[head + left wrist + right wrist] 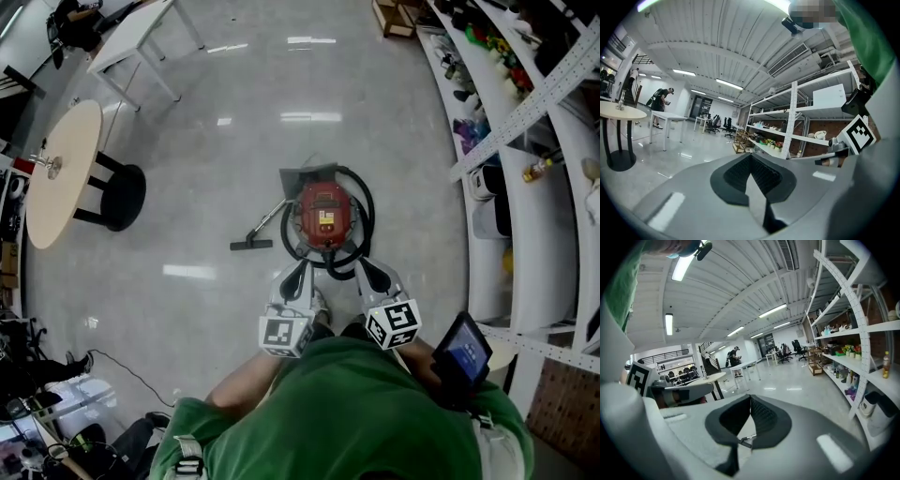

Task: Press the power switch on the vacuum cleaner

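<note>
1. Far left in the head view, a round table [61, 173] stands on the floor [216, 169], with a black stool [117, 197] just beside it.
2. A dark nozzle [251, 245] lies flat on the floor to the left of the vacuum, and a thin wand joins the two.
3. My left claw [301, 267] is held out in front of the green shirt [347, 412]. In the left gripper view its jaws meet at the tips [751, 157] with nothing between them, and it looks level across the room rather than down.
4. The vacuum [324, 214], red and round, sits on the floor at mid-frame. It is just ahead of both claws and lines up with the gap between them. A black hose [364, 202] loops around it. I cannot pick out its switch from here.
5. My right claw [362, 266] is level with the left one. In the right gripper view its jaws are also closed on each other [750, 398] and grip nothing, and it too looks out over the room.
6. In the head view both claw tips end near the hose loop. I cannot tell whether they touch it.
7. A small lit screen [462, 352] sits by my right arm.
8. White shelves [525, 187] loaded with small goods run along the right side.
</note>
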### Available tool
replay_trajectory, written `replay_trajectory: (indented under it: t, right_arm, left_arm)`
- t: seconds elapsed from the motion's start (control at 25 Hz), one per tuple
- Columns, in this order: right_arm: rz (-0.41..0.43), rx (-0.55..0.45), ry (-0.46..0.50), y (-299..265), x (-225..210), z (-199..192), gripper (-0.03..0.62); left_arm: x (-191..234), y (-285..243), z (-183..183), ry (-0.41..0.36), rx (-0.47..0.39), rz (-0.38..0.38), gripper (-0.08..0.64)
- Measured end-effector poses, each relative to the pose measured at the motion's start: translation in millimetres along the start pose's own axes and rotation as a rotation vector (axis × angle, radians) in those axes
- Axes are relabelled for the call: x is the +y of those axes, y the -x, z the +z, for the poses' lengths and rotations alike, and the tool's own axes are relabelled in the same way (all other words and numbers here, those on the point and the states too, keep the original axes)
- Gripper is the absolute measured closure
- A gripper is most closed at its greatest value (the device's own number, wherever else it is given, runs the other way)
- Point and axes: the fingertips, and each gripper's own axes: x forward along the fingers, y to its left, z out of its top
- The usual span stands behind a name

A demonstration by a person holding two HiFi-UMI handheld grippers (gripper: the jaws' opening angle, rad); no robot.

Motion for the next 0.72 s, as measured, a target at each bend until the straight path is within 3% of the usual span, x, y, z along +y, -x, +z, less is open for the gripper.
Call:
replay_trajectory:
  t: [0.44, 0.72]
  right_arm:
    - [-0.069, 0.029, 0.003, -66.1, -4.6, 12.3, 0.591]
    - [-0.064, 0.068, 0.014, -76.1, -24.8, 4.9, 0.591]
  left_arm:
    - [58.6, -33.7, 1.7, 0.009, 0.044, -0.013, 0.554]
    - [61.2, -53.0, -13.5, 0.015, 0.092, 0.025, 0.554]
